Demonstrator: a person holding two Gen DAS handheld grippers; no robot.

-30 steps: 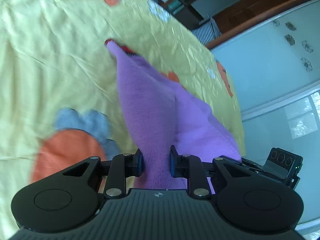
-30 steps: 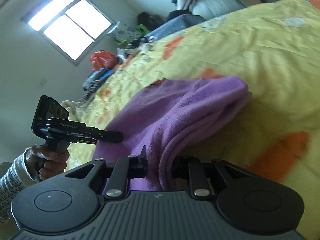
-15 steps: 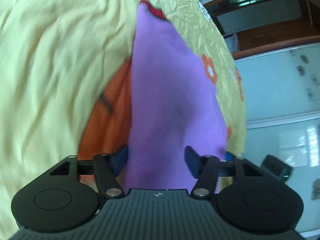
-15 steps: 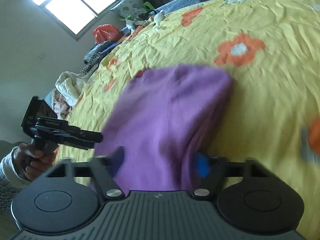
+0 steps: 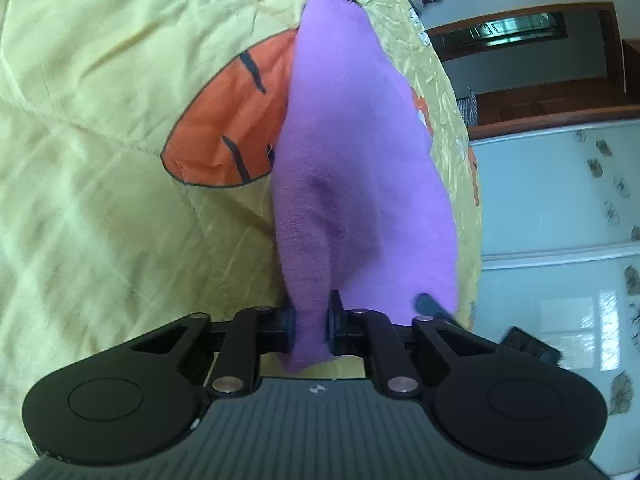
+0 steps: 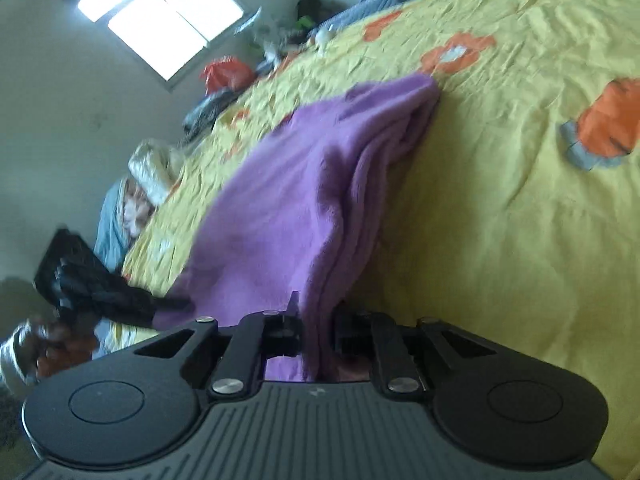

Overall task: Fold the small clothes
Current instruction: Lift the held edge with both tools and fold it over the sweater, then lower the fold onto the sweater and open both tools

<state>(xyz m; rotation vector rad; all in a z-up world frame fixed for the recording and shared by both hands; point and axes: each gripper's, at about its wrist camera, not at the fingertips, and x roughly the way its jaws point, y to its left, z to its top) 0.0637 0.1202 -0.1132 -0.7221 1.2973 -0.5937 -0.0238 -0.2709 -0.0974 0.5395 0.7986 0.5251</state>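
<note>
The purple knit garment [image 5: 352, 168] looks light, soft and floppy — left gripper [image 5: 311, 330] and right gripper [image 6: 317, 334] each have their fingers pinched tight on a bunched near edge at lower centre of frame, a sound hold.

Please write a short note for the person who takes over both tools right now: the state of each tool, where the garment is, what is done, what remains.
Left tool: shut on a bunched edge of the purple knit garment.
Right tool: shut on another edge of the same garment, where several layers show.
Garment: stretched between the two tools over the yellow quilted bedspread with orange flowers; its far end lies on the bedspread.
Done: both edges gripped, cloth appears doubled over.
Left: probably lay it flat, release, then finish the fold.
</note>
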